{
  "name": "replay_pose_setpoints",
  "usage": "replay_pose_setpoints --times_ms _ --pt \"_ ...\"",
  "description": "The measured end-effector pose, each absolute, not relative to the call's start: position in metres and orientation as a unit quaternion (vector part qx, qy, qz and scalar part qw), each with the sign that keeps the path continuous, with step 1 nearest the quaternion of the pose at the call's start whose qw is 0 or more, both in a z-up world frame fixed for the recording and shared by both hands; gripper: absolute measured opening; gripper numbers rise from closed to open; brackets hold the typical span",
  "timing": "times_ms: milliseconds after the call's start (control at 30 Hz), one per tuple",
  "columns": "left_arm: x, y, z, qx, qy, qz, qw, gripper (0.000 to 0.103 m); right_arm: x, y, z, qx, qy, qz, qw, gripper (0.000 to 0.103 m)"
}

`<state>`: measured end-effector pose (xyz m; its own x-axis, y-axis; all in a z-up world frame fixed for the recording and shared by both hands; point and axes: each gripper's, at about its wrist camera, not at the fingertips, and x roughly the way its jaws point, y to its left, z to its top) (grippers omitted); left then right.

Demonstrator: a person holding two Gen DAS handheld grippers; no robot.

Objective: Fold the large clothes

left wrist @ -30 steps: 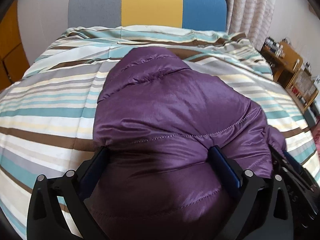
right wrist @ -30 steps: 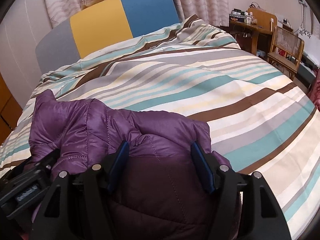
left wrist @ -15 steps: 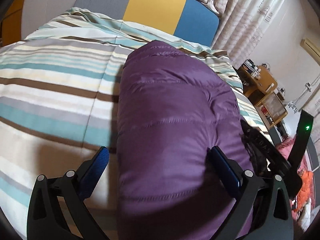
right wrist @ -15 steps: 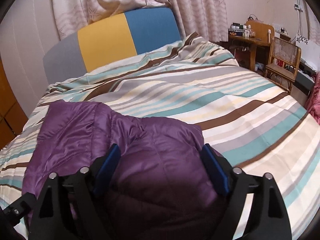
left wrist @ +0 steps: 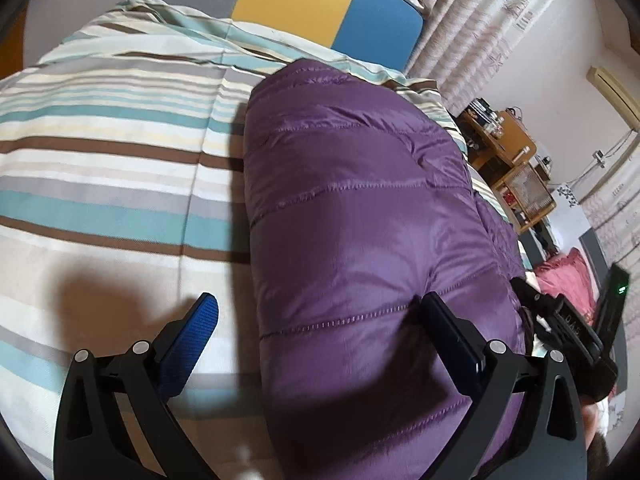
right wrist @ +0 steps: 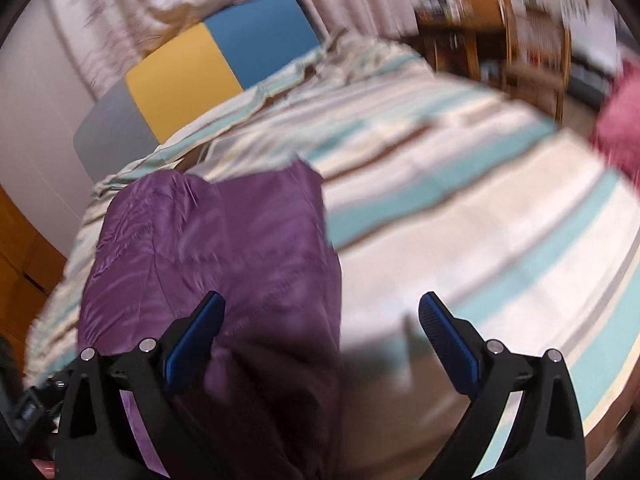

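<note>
From the left wrist we see the purple quilted puffer jacket lying on the striped bed cover, its long axis running away from us toward the yellow-and-blue headboard. Our left hand-held gripper is spread wide, straddling the jacket's left edge, gripping nothing.

From the right wrist, blurred, the jacket lies left of centre. Our right hand-held gripper has just been opening; it straddles the right edge, pads clear.
</note>
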<state>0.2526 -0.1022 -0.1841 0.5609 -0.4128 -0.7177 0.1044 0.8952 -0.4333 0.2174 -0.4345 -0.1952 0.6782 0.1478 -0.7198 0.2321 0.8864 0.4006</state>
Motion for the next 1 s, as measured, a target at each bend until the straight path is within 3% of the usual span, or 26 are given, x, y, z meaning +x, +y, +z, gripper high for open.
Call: replay_pose_setpoints --times_ms 200,367,500,600,767,1000 --pt "0.253 -0.102 -0.190 -0.185 0.457 -0.166 0.854 0.100 0.216 -0.441 -0.212 0.281 0.425 0.016 0.860 0.095" --pt "0.256 -0.113 -0.190 -0.170 0.469 -0.198 0.844 0.099 0.228 -0.438 -0.211 0.289 0.437 0.067 0.849 0.071" --pt "0.254 -0.124 -0.184 -0.143 0.461 -0.206 0.851 0.080 0.235 -0.436 -0.213 0.306 0.442 0.106 0.837 0.052" --pt "0.252 -0.123 -0.178 -0.131 0.451 -0.204 0.859 0.069 0.232 -0.429 -0.202 0.283 0.425 0.111 0.853 0.046" --pt "0.248 -0.118 -0.157 -0.082 0.407 -0.194 0.889 0.054 0.229 -0.410 -0.191 0.273 0.396 0.121 0.868 0.041" --pt "0.244 -0.079 -0.142 -0.060 0.365 -0.155 0.916 0.051 0.238 -0.359 -0.186 0.265 0.384 0.162 0.870 0.040"
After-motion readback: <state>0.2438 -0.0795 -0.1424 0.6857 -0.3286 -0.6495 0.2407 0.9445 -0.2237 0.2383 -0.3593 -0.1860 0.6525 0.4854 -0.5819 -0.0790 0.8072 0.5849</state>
